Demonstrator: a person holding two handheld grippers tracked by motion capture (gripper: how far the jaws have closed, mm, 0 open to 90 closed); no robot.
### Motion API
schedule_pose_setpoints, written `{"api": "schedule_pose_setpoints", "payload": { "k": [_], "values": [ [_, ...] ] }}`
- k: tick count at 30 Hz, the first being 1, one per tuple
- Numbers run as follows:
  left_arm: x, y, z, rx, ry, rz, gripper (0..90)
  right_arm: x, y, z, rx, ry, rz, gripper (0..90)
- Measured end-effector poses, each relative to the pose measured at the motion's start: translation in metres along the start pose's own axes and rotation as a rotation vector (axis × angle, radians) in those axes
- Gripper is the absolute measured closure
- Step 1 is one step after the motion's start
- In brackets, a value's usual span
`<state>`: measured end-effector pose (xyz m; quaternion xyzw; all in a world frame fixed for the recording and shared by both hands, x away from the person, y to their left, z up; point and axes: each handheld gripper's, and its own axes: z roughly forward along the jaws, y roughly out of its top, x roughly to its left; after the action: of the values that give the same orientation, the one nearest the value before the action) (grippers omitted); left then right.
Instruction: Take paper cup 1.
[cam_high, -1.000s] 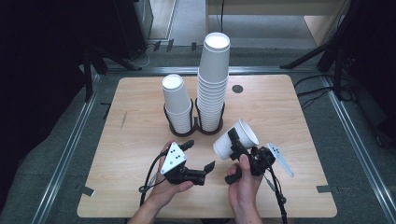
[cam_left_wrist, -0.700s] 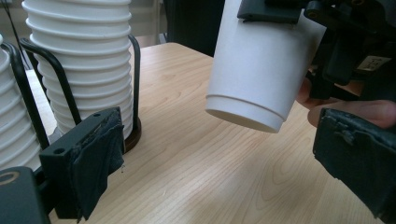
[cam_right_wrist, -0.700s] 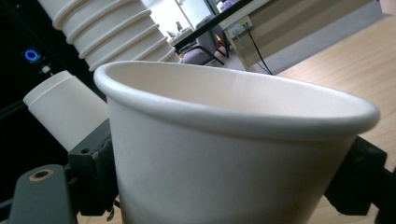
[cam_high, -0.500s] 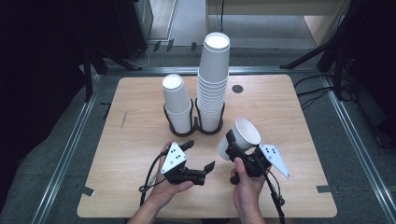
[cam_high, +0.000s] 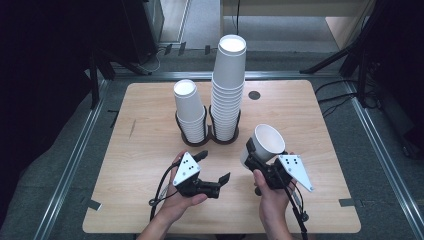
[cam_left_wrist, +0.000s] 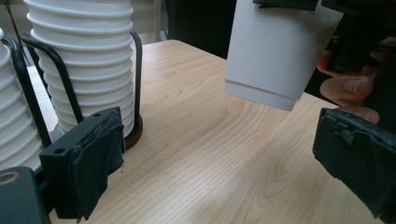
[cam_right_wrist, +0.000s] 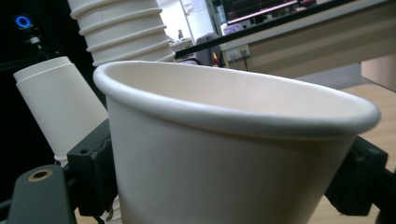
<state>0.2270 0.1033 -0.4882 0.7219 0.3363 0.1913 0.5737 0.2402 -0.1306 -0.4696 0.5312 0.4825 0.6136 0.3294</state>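
Held a single white paper cup (cam_high: 265, 145) in the right gripper (cam_high: 257, 161), mouth up and tipped a little, lifted clear of the tabletop (cam_high: 145, 200). Pinched the cup across its lower wall between the two black fingers (cam_right_wrist: 93, 172), one on either side, closed almost fully against the paper (the rim stood above the finger tips in the right gripper view, the base below them in the left gripper view). Hung the cup just right of and nearer the person than the tall stack of cups (cam_high: 228, 90), apart from it, not touching.

Kept the left gripper (cam_high: 214, 167) low over the tabletop, nearer the person than the tall stack and slightly left of it, fingers (cam_left_wrist: 93, 163) spread wide with nothing between them. Pointed toward the base of the tall stack, with the held cup up and to the right ahead of the open fingers, well clear of both pads.

Stood the short stack of cups (cam_high: 190, 110) just left of the tall stack, each in its own black wire holder (cam_high: 220, 137), the two holders side by side and touching. Lay a small dark disc (cam_high: 254, 95) flat on the wood, right of the tall stack and farther from the person.
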Motion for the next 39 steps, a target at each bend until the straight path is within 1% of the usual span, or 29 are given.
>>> {"api": "schedule_pose_setpoints", "payload": {
  "k": [1, 2, 3, 5, 6, 9, 10, 11, 14, 16, 17, 19, 27, 30, 31, 32, 33, 35, 36, 38, 39],
  "values": [
    [0.000, 0.000, 0.000, 0.001, -0.001, 0.000, 2.3, -0.002, 0.001, 0.000, -0.010, 0.006, -0.032, 14.4],
    [0.000, 0.000, 0.000, 0.002, 0.000, 0.000, 2.3, -0.002, 0.001, 0.000, -0.010, 0.006, -0.032, 14.4],
    [0.000, 0.000, 0.000, 0.005, 0.001, 0.001, 2.3, -0.004, 0.002, 0.000, -0.013, 0.006, -0.064, 14.4],
    [0.000, -0.001, 0.001, 0.006, 0.000, 0.001, 2.3, -0.005, 0.003, 0.000, -0.014, 0.002, -0.068, 14.4],
    [0.000, -0.001, 0.001, 0.006, 0.001, 0.000, 2.3, -0.008, 0.004, 0.000, -0.017, -0.002, -0.081, 14.4],
    [0.000, -0.002, 0.001, 0.009, 0.001, 0.000, 2.3, -0.011, 0.004, 0.000, -0.017, -0.004, -0.095, 14.4],
    [0.000, -0.002, 0.002, 0.012, 0.000, -0.001, 2.3, -0.013, 0.004, 0.000, -0.019, -0.007, -0.108, 14.4],
    [0.000, -0.002, 0.002, 0.013, 0.001, -0.002, 2.3, -0.013, 0.004, 0.000, -0.017, -0.008, -0.112, 14.5],
    [0.000, -0.004, 0.003, 0.018, 0.001, -0.003, 2.3, -0.016, 0.003, 0.001, -0.015, -0.003, -0.130, 14.4],
    [0.000, -0.005, 0.005, 0.024, 0.004, -0.005, 2.3, -0.019, -0.001, 0.002, -0.010, 0.004, -0.157, 14.5],
    [0.000, -0.005, 0.005, 0.024, 0.004, -0.005, 2.3, -0.019, -0.001, 0.002, -0.010, 0.004, -0.157, 14.5],
    [0.001, -0.007, 0.006, 0.029, 0.005, -0.009, 2.3, -0.021, -0.005, 0.004, 0.002, 0.007, -0.173, 14.4],
    [0.001, -0.011, 0.008, 0.043, 0.010, -0.011, 2.3, -0.025, -0.010, 0.009, 0.018, 0.009, -0.183, 14.4],
    [0.002, -0.011, 0.009, 0.049, 0.010, -0.013, 2.3, -0.026, -0.010, 0.009, 0.027, 0.016, -0.215, 14.3],
    [0.002, -0.012, 0.009, 0.049, 0.011, -0.016, 2.4, -0.029, -0.011, 0.008, 0.029, 0.020, -0.237, 14.2],
    [0.002, -0.012, 0.009, 0.049, 0.012, -0.016, 2.4, -0.029, -0.011, 0.008, 0.029, 0.020, -0.237, 14.2],
    [0.003, -0.012, 0.010, 0.050, 0.012, -0.017, 2.4, -0.034, -0.013, 0.007, 0.028, 0.021, -0.255, 14.2],
    [0.003, -0.013, 0.010, 0.053, 0.014, -0.017, 2.4, -0.036, -0.013, 0.007, 0.026, 0.021, -0.255, 14.2],
    [0.004, -0.013, 0.010, 0.054, 0.014, -0.018, 2.4, -0.041, -0.014, 0.007, 0.028, 0.020, -0.250, 14.2],
    [0.004, -0.013, 0.010, 0.052, 0.014, -0.022, 2.4, -0.048, -0.016, 0.009, 0.040, 0.014, -0.263, 14.2],
    [0.004, -0.013, 0.010, 0.051, 0.017, -0.019, 2.4, -0.054, -0.014, 0.010, 0.035, 0.002, -0.256, 14.2]
  ]
}}
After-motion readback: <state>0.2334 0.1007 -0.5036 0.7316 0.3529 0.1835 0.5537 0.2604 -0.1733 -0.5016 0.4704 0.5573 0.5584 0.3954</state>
